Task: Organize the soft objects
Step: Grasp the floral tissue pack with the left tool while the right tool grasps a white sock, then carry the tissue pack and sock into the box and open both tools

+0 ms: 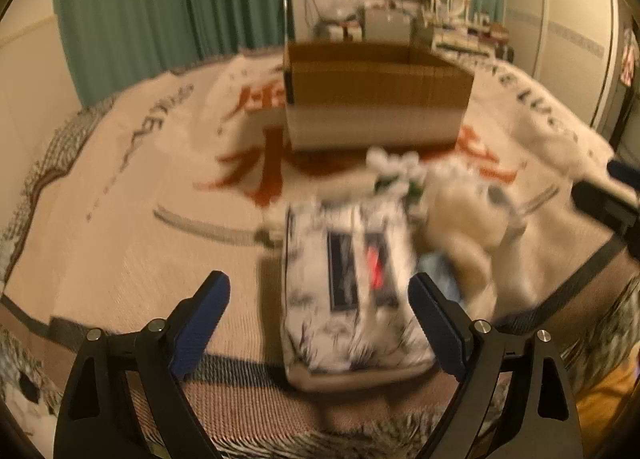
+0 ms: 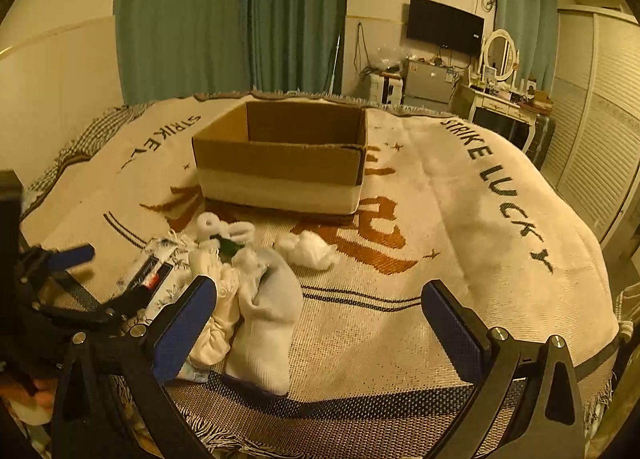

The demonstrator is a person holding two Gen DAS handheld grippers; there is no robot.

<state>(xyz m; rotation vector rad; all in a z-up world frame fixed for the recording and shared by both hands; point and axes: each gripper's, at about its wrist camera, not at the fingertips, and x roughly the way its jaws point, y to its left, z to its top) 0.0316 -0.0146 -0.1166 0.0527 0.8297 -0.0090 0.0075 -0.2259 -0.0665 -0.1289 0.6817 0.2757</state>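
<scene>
The left hand-held gripper (image 1: 320, 313) is wide open, holding nothing; the patterned pack (image 1: 348, 287) lies straight ahead, its long side pointing away.

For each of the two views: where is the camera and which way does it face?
Left wrist: on the left claw, angled down at the patterned tissue pack, cardboard box beyond; right claw's tip at right edge.
Right wrist: on the right claw, facing socks and box; left claw at left.
Shared: box, pack, socks, blanket.

The blanket (image 2: 460, 195) reads "STRIKE LUCKY", apparently twice.
</scene>
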